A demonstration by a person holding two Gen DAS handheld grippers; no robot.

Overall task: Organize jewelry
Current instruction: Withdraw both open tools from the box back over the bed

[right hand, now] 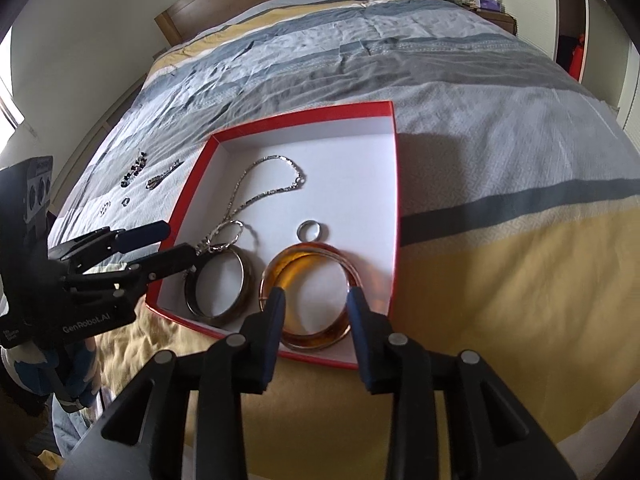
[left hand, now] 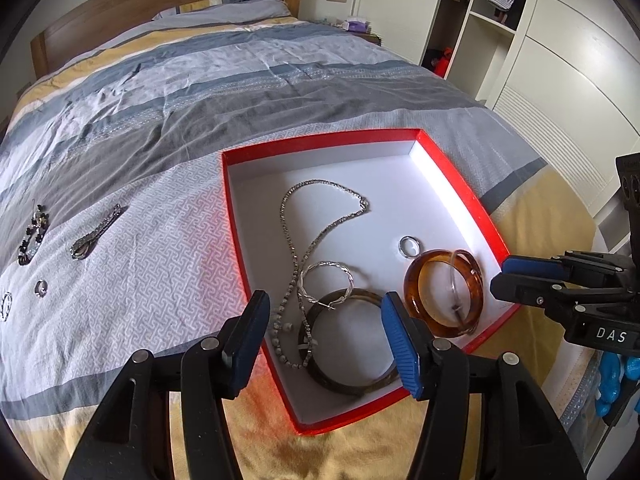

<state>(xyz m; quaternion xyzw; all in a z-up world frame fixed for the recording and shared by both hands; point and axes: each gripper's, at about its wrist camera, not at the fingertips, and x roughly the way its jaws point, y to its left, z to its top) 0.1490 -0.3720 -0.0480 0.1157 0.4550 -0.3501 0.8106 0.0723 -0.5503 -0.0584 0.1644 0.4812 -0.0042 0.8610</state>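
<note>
A red box (left hand: 236, 216) (right hand: 394, 184) with a white inside lies on the bed. In it are a silver chain necklace (left hand: 320, 216) (right hand: 264, 184), a silver ring (left hand: 409, 246) (right hand: 308, 231), a thin silver hoop (left hand: 328, 265), a dark bangle (left hand: 348, 384) (right hand: 244, 280) and an amber bangle (left hand: 416, 280) (right hand: 320, 338). My left gripper (left hand: 326, 332) (right hand: 180, 239) hangs open over the dark bangle, gripping nothing. My right gripper (right hand: 316, 308) (left hand: 500, 276) stands open just above the amber bangle, which lies flat in the box's near right corner.
Loose pieces lie on the striped bedspread left of the box: a silver clip (left hand: 96, 232) (right hand: 164, 176), black beaded earrings (left hand: 34, 236) (right hand: 134, 174) and a small ring (left hand: 41, 288) (right hand: 126, 201). A white wardrobe (left hand: 560, 80) stands right of the bed. A blue-gloved hand (left hand: 612, 380) holds the right gripper.
</note>
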